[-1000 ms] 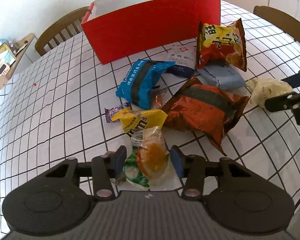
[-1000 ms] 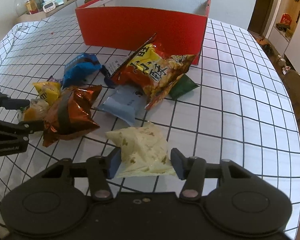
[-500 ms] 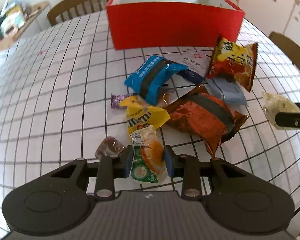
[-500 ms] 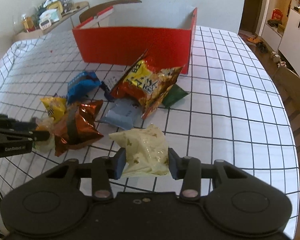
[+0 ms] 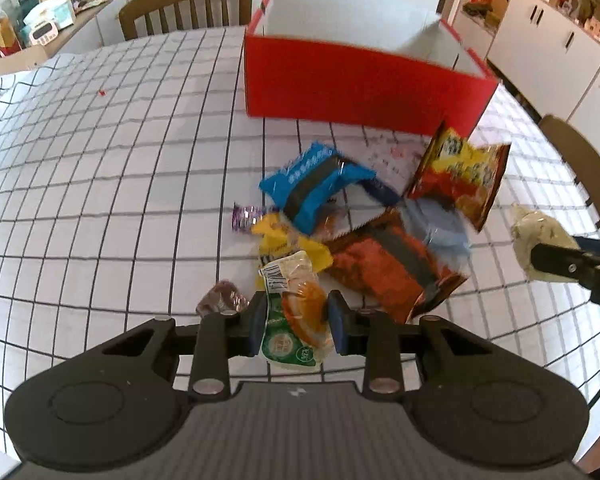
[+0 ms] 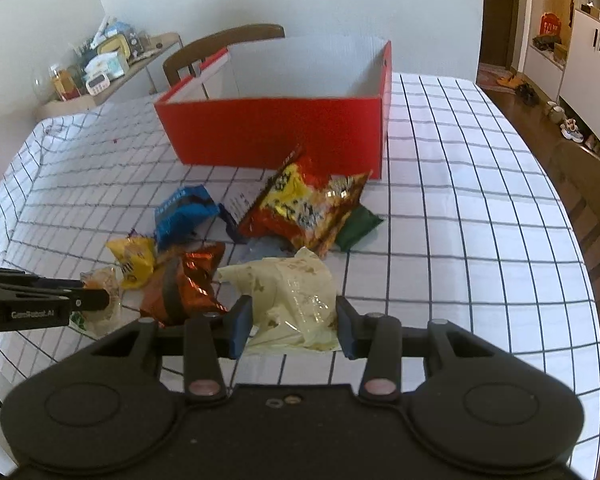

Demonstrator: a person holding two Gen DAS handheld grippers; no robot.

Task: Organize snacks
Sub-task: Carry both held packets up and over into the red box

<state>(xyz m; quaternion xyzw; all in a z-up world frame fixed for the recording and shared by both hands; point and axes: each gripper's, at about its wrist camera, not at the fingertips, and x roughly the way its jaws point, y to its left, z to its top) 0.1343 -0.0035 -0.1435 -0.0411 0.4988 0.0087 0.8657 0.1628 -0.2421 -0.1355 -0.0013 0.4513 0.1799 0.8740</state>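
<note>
L gripper (image 5: 296, 328) jaws clamp 1 orange-green pack (image 5: 296, 322); R gripper (image 6: 294, 326) jaws grip 1 cream bag (image 6: 290, 294). 1 red box (image 6: 276, 132) (open top), approx 8 snacks loose on tabletop (image 6: 460, 216).

We see bright, even daylight and soft shadows. Fisheye bends the tablecloth (image 5: 100, 184) grid at the edges; motion blur smears the far red box (image 5: 360, 84); foil packets glint.
</note>
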